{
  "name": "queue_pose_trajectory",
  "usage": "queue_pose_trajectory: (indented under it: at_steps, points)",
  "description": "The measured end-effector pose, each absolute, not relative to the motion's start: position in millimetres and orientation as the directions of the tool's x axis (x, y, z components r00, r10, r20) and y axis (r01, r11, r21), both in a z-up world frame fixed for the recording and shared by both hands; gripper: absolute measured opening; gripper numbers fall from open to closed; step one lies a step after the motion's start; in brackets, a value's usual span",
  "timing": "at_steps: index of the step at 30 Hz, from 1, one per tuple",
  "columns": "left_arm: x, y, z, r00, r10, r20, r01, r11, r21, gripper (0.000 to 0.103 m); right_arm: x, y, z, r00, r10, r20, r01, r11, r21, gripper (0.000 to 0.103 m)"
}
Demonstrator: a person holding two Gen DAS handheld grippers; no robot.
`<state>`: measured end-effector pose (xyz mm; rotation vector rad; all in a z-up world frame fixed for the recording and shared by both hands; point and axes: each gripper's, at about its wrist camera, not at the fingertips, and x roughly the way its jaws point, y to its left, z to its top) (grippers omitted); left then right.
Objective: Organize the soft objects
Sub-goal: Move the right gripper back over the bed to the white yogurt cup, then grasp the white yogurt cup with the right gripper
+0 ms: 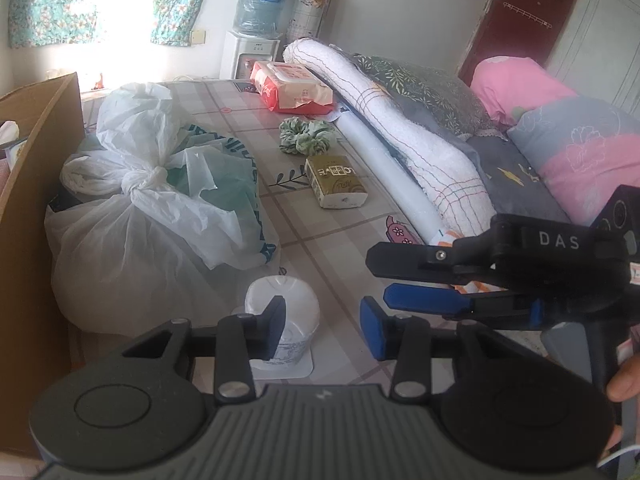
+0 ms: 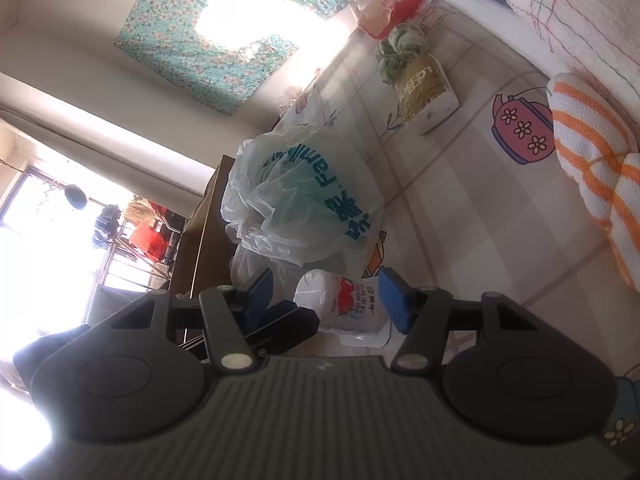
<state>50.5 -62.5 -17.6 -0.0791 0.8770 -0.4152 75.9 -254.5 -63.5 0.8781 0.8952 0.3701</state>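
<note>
- Low over the bench, the left gripper is parted, its jaws free of the white cup just left of them.
- Alongside, the right gripper stands apart, the cup between its pads, contact unclear.
- Beyond lie a striped towel, a green scrunchie, a tissue pack and plastic bags.

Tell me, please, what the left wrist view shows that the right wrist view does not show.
Only the left wrist view: the water dispenser, the pink pillow and the right gripper reaching in from the side.

Only the right wrist view: the orange striped towel, seen whole, and the balcony window.

Both: the white cup, the plastic bags, the green scrunchie, the gold tissue pack and the red tissue pack.
</note>
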Motion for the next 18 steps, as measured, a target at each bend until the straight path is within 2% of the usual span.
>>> queue_pose_trajectory:
  at_steps: [5,9,11,18]
  points:
    - [53.0,-53.1,-21.3,0.571,-0.328,-0.753,0.288,0.939,-0.19,0.048,90.2,-243.9,-70.9,0.563,0.634,-0.529,0.069,0.602,0.795,0.046]
    - [59.4,-51.0,-33.2,0.537,-0.366,-0.76,0.296,0.926,-0.236,0.048,100.3,-232.6,-82.9,0.524,0.657,-0.543,0.094,0.588,0.803,0.027]
    - [60.4,-49.9,-35.3,0.542,-0.37,-0.754,0.287,0.925,-0.248,0.049,103.7,-228.5,-90.2,0.506,0.67,-0.544,0.116,0.572,0.812,0.021]
    - [56.3,-52.4,-32.0,0.549,-0.383,-0.743,0.302,0.92,-0.251,0.049,105.7,-233.8,-103.9,0.504,0.679,-0.534,0.168,0.529,0.832,0.013]
